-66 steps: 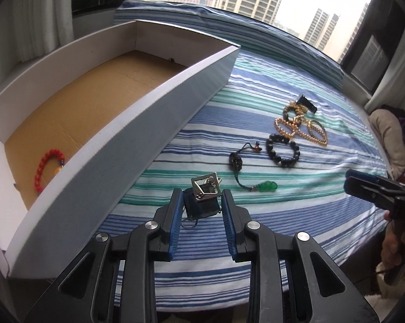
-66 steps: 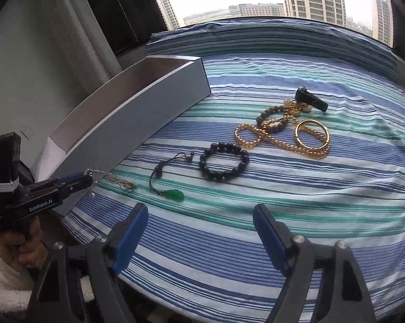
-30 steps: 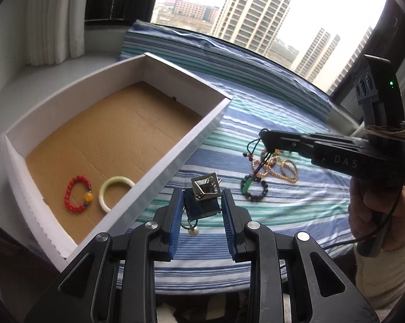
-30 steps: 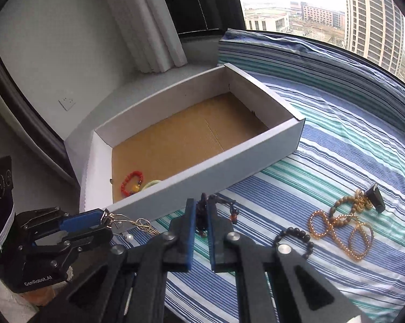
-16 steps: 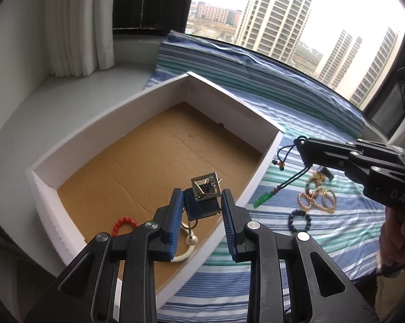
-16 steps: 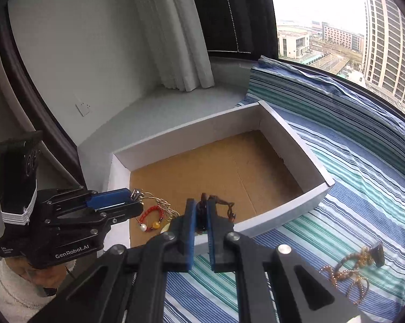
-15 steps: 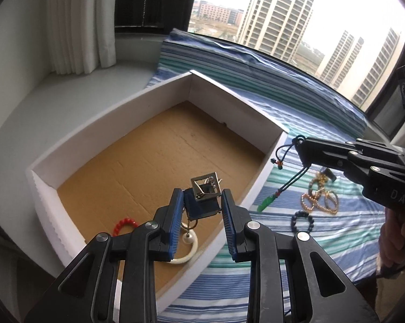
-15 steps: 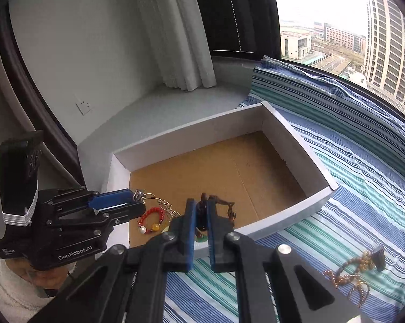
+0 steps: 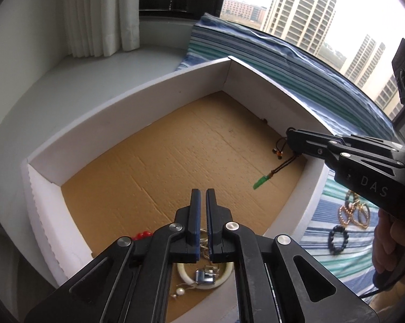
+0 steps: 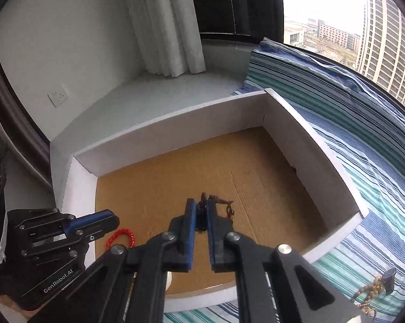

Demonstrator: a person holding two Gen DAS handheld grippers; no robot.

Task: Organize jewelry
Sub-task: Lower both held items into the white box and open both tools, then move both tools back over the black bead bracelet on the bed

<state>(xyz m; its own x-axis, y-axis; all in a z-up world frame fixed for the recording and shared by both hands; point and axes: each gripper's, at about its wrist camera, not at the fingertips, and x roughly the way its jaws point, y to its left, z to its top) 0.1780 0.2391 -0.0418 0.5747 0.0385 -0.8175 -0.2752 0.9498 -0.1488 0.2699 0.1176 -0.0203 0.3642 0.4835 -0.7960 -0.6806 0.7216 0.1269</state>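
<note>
A shallow cardboard box (image 9: 137, 99), white on its walls and raw corrugated brown on its floor, fills the middle of both views, set on a cloth striped in blue, teal and white (image 10: 377, 167).

The left gripper (image 9: 203, 216) hangs over the box's near end with its blue-padded jaws nearly together, only a narrow slit between them and nothing gripped. Directly below, at the bottom centre of the left wrist frame, lie a smooth pale bangle (image 9: 184, 276), a small square metal clasp piece (image 9: 205, 278) resting across the ring, a pearl bead (image 9: 179, 292) on a thin chain, and the edge of a red bead bracelet (image 9: 142, 234) peeking out to the left of the jaws.

The right gripper (image 10: 201, 215) has its jaws pressed onto the knotted dark cord of a pendant necklace (image 9: 279, 162). In its own view only the knot and a short tail with small beads show at the jaw tips. The left wrist view gives the rest: the cord drops from the black fingertips (image 9: 296, 141) at the right of the frame, ending in a slim green pendant (image 9: 261, 182) that hangs tilted above the brown floor near the box's right wall.

Outside the box, at the right edge of the left wrist frame, a dark bead bracelet (image 9: 337, 241) and a tangle of gold bead chains (image 9: 353, 212) lie on the stripes. The right wrist view shows the red bracelet more fully, as a near-whole loop at the lower left, beside the left gripper's fingers.
</note>
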